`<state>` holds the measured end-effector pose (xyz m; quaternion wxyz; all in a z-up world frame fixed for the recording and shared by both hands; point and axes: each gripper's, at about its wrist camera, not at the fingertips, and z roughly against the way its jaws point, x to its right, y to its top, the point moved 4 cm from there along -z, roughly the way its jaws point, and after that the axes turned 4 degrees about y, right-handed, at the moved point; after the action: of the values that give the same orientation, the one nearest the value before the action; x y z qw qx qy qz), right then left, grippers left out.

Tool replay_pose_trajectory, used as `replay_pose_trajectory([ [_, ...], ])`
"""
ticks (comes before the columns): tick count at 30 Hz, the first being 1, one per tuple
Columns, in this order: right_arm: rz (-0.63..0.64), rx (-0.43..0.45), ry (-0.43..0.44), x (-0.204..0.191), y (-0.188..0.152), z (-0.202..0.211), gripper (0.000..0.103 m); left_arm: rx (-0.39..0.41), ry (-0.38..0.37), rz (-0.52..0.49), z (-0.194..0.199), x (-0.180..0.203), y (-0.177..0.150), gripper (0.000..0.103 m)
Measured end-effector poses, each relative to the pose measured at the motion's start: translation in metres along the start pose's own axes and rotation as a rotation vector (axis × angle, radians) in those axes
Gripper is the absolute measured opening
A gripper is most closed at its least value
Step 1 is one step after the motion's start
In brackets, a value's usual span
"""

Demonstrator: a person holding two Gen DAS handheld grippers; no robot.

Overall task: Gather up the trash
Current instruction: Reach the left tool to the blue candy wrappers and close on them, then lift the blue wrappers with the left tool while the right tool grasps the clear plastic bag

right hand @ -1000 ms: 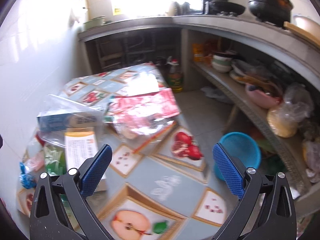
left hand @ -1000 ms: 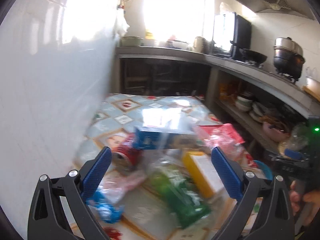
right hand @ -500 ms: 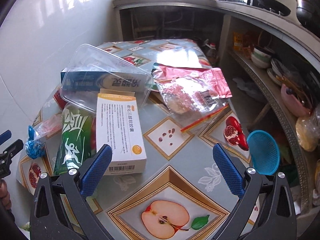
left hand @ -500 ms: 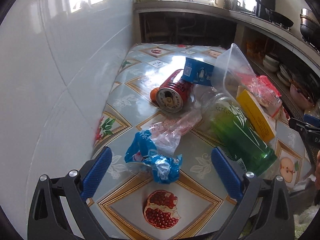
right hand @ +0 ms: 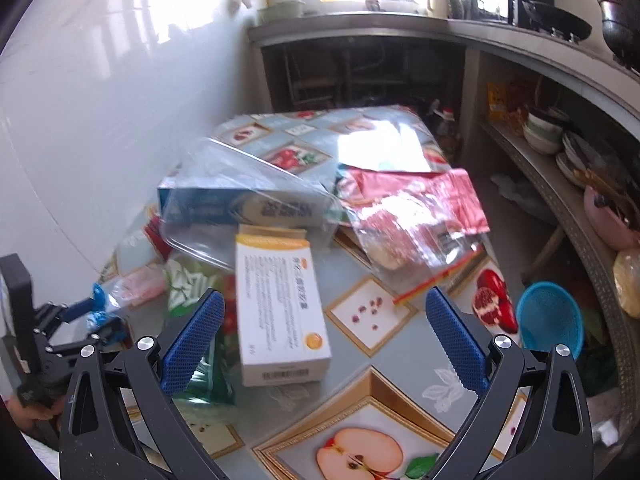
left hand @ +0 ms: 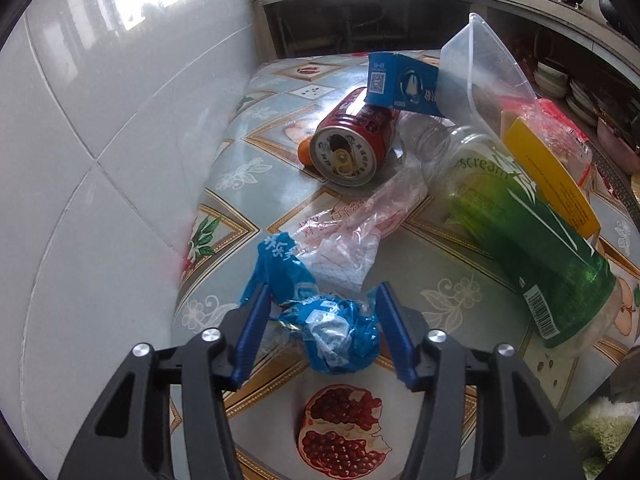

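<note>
A crumpled blue wrapper point(left hand: 336, 336) lies on the fruit-patterned table point(left hand: 452, 280) near the wall. My left gripper point(left hand: 320, 320) is down around it, its jaws closing, and both blue pads touch the wrapper's sides. A clear plastic bag point(left hand: 352, 232), a red can point(left hand: 352, 144) on its side and a green bottle point(left hand: 520, 220) lie just beyond. The right wrist view shows the left gripper point(right hand: 92, 316) at the far left. My right gripper point(right hand: 320, 332) hangs open above the table with a white and orange box point(right hand: 280, 308) below it, nothing between its pads.
A blue carton point(left hand: 404, 84) sits under a clear plastic tub point(left hand: 488, 68), with a red foil bag point(right hand: 412, 212) further right. A white tiled wall point(left hand: 120, 120) borders the table on the left. A blue basket point(right hand: 550, 320) stands on the floor by shelves of dishes.
My left gripper dropped toward the table and its jaws narrowed from wide apart onto the blue wrapper. The right gripper shifted sideways over the box, still open.
</note>
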<state>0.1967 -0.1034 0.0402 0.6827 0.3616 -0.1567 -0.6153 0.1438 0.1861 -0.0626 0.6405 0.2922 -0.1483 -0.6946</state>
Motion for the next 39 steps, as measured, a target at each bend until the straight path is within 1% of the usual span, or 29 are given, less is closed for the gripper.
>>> replay_pose_trajectory([
  [1, 0.015, 0.008, 0.039, -0.008, 0.005, -0.001, 0.091, 0.001, -0.002, 0.008, 0.000, -0.001, -0.002, 0.046],
  [2, 0.037, 0.010, 0.089, -0.019, 0.010, -0.002, 0.089, 0.007, -0.001, 0.020, 0.001, -0.002, -0.003, 0.040],
  [3, 0.058, 0.007, 0.133, -0.028, 0.013, -0.004, 0.084, 0.013, -0.006, 0.035, 0.002, -0.004, -0.005, 0.034],
  [6, 0.129, -0.058, 0.289, -0.063, 0.021, -0.019, 0.068, 0.024, -0.028, 0.066, 0.009, -0.007, -0.012, 0.028],
  [7, 0.150, -0.080, 0.328, -0.072, 0.022, -0.024, 0.064, 0.028, -0.029, 0.066, 0.011, -0.008, -0.015, 0.027],
  [8, 0.187, -0.105, 0.364, -0.084, 0.021, -0.031, 0.062, 0.030, -0.026, 0.066, 0.015, -0.008, -0.018, 0.025],
  [9, 0.244, -0.133, 0.384, -0.099, 0.020, -0.040, 0.058, 0.032, -0.022, 0.067, 0.018, -0.009, -0.021, 0.024],
  [10, 0.299, -0.153, 0.391, -0.112, 0.018, -0.045, 0.056, 0.034, -0.022, 0.072, 0.020, -0.012, -0.025, 0.024],
  [12, 0.436, -0.185, 0.416, -0.138, 0.011, -0.055, 0.056, 0.030, -0.019, 0.090, 0.022, -0.017, -0.032, 0.023],
  [15, 0.661, -0.266, 0.454, -0.176, 0.000, -0.071, 0.056, 0.019, -0.027, 0.117, 0.024, -0.024, -0.038, 0.022],
  [16, 0.722, -0.289, 0.467, -0.183, -0.004, -0.077, 0.055, 0.020, -0.026, 0.118, 0.026, -0.026, -0.041, 0.022],
  [18, 0.848, -0.334, 0.467, -0.200, -0.011, -0.091, 0.054, 0.019, -0.027, 0.118, 0.029, -0.026, -0.045, 0.022],
  [20, 0.930, -0.389, 0.478, -0.208, -0.020, -0.103, 0.054, 0.019, -0.030, 0.127, 0.031, -0.029, -0.049, 0.022],
  [22, 1.006, -0.444, 0.467, -0.215, -0.030, -0.121, 0.054, 0.016, -0.034, 0.136, 0.033, -0.032, -0.053, 0.022],
  [24, 1.066, -0.485, 0.458, -0.218, -0.037, -0.136, 0.054, 0.015, -0.037, 0.147, 0.036, -0.034, -0.058, 0.022],
  [26, 1.102, -0.517, 0.465, -0.219, -0.043, -0.141, 0.057, 0.015, -0.043, 0.158, 0.039, -0.036, -0.061, 0.022],
  [27, 1.122, -0.530, 0.471, -0.220, -0.045, -0.143, 0.060, 0.015, -0.046, 0.162, 0.039, -0.037, -0.063, 0.022],
  [28, 1.143, -0.537, 0.473, -0.222, -0.048, -0.145, 0.065, 0.014, -0.049, 0.167, 0.039, -0.039, -0.064, 0.022],
  [31, 1.174, -0.544, 0.503, -0.224, -0.049, -0.146, 0.074, 0.014, -0.057, 0.171, 0.040, -0.040, -0.066, 0.022],
  [33, 1.183, -0.534, 0.511, -0.225, -0.049, -0.144, 0.076, 0.015, -0.058, 0.170, 0.040, -0.040, -0.067, 0.022],
  [36, 1.209, -0.516, 0.472, -0.228, -0.052, -0.155, 0.075, 0.013, -0.059, 0.171, 0.041, -0.041, -0.067, 0.022],
  [39, 1.225, -0.527, 0.444, -0.224, -0.059, -0.165, 0.068, 0.013, -0.058, 0.169, 0.041, -0.041, -0.067, 0.022],
])
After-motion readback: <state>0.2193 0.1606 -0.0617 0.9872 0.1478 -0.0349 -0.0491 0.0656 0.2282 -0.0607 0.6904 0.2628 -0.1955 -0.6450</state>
